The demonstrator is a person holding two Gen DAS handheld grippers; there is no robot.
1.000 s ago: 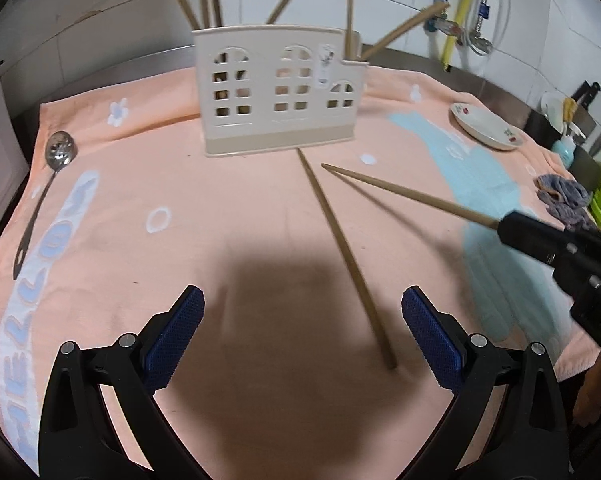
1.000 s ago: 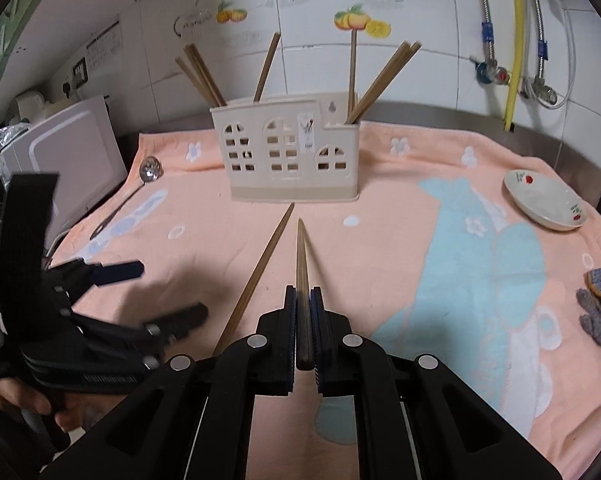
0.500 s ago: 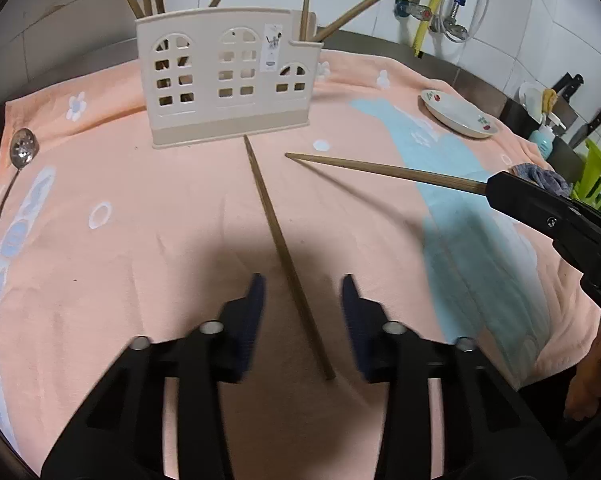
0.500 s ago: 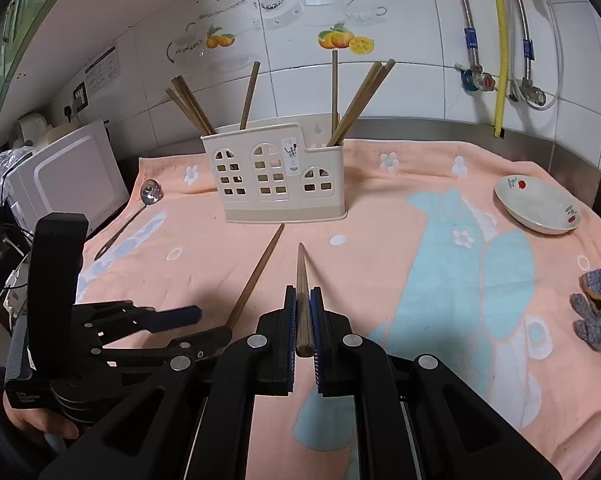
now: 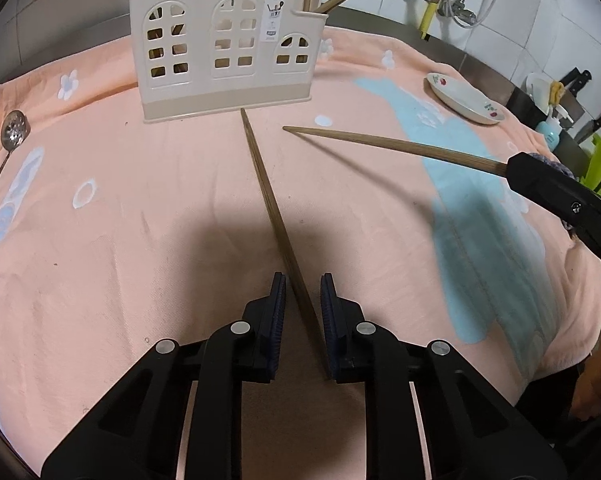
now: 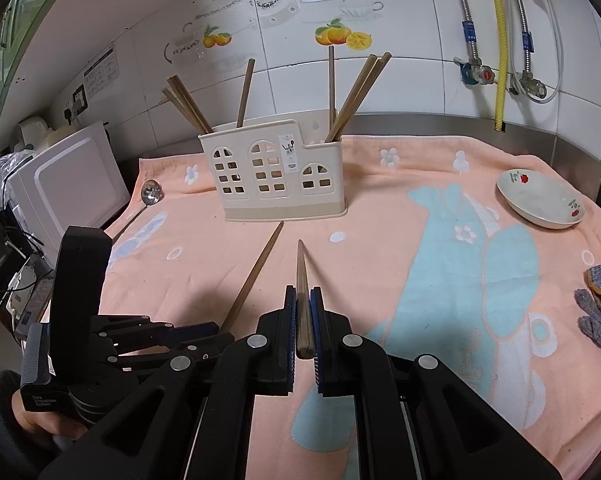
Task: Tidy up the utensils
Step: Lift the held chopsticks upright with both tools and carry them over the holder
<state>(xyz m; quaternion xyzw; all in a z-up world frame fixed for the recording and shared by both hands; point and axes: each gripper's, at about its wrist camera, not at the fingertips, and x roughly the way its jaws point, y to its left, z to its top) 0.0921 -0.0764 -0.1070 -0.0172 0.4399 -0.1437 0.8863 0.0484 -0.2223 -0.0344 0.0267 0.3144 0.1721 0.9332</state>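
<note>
While the right claw (image 6: 304,312) is gripping a tapered wooden chopstick (image 6: 301,280) tight above the peach towel-covered surface (image 6: 400,280), the left claw (image 5: 302,300) is straddling a second wooden chopstick (image 5: 266,196) lying flat, its blue pads narrowly parted and not touching it; the tip is pointing at the cream house-shaped plastic utensil holder (image 5: 224,48).

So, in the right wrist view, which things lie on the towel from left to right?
Perforated spoon → cream utensil holder → held chopstick in the right gripper → flowered dish → grey glove.
</note>
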